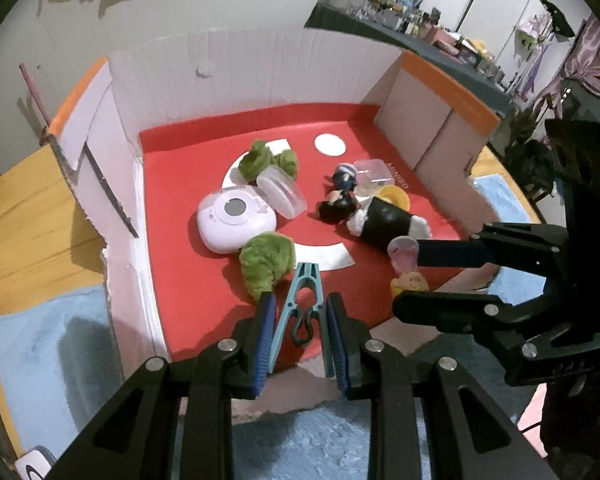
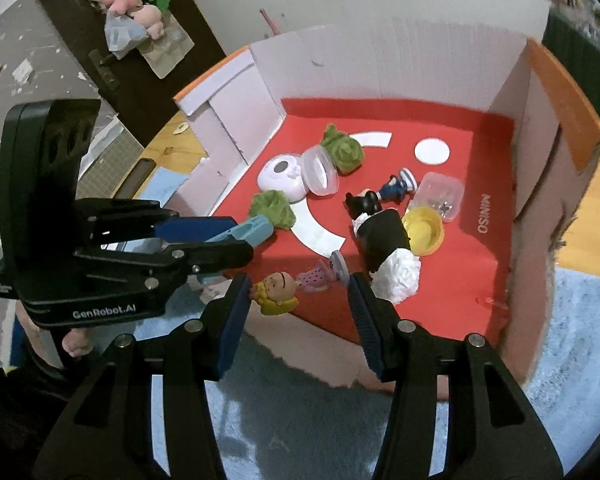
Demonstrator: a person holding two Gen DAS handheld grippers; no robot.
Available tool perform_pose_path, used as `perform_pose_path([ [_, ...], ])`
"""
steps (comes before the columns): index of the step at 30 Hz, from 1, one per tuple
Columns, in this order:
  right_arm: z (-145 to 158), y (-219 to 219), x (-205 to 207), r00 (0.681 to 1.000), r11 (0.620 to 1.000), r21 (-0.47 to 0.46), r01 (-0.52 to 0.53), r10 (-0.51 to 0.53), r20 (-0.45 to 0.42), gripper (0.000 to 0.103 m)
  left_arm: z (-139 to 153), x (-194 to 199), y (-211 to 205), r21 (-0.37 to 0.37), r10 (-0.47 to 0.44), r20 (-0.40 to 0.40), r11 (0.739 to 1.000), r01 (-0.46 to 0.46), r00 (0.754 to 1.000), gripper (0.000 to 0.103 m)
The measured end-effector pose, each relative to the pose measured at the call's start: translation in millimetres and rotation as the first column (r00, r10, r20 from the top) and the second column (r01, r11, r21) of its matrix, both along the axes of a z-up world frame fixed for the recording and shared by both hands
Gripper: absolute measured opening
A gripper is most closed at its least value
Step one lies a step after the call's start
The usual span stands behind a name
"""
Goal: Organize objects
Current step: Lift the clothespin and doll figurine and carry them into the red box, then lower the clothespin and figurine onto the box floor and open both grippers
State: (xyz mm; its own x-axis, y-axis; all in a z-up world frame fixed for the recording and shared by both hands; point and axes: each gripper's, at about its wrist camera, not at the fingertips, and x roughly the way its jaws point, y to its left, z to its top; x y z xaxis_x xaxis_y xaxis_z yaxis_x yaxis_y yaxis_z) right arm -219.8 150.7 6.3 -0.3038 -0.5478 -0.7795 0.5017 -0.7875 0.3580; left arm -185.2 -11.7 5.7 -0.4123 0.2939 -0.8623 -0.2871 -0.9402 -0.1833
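I have both grippers tilted down over the near edge of the red-floored box (image 1: 204, 280). My left gripper (image 1: 300, 312) pinches a teal clothespin (image 1: 302, 300) between its fingers. My right gripper (image 2: 298, 300) seems to clamp a small blonde figurine (image 2: 278, 294), though contact at its base is unclear.

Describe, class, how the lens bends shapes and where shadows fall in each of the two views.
Left wrist view: the white box wall bows into a curve, black corners frame the round image, and the white gadget casts a dark shadow on the red floor. Right wrist view: the same barrel bending, and the tongs throw a soft shadow onto the blue mat.
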Motion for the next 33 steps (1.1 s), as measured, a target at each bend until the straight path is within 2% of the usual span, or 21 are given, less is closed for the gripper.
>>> perform_pose_path([
  [5, -11.4, 0.5, -14.2, 0.999, 1.000, 0.023, 0.017, -0.018, 0.042, 0.048, -4.1, -6.7, 2.0, -0.026, 0.009, 0.007, 1.000, -0.008, 1.000, 0.027],
  [14, -11.5, -1.8, -9.7, 0.992, 0.975, 0.199, 0.097, -0.078, -0.099, 0.048, -7.2, -5.0, 13.7, -0.085, 0.058, -0.062, 0.994, -0.063, 0.996, 0.027],
  [17, -13.7, -2.6, -9.9, 0.989, 0.966, 0.231, 0.113, -0.088, -0.116, 0.049, -9.3, -2.2, 15.7, -0.074, 0.090, -0.082, 0.993, -0.096, 0.993, 0.027],
  [30, -15.8, 0.1, -6.4, 0.985, 0.963, 0.229, 0.139, -0.111, -0.130, 0.049, -15.0, -2.8, 17.0, -0.047, 0.137, -0.105, 0.989, -0.143, 0.985, 0.027],
  [33, -14.4, -0.5, -3.7, 0.985, 0.965, 0.225, 0.137, -0.108, -0.135, 0.055, -15.6, -2.8, 17.8, -0.051, 0.141, -0.108, 0.988, -0.147, 0.984, 0.029],
])
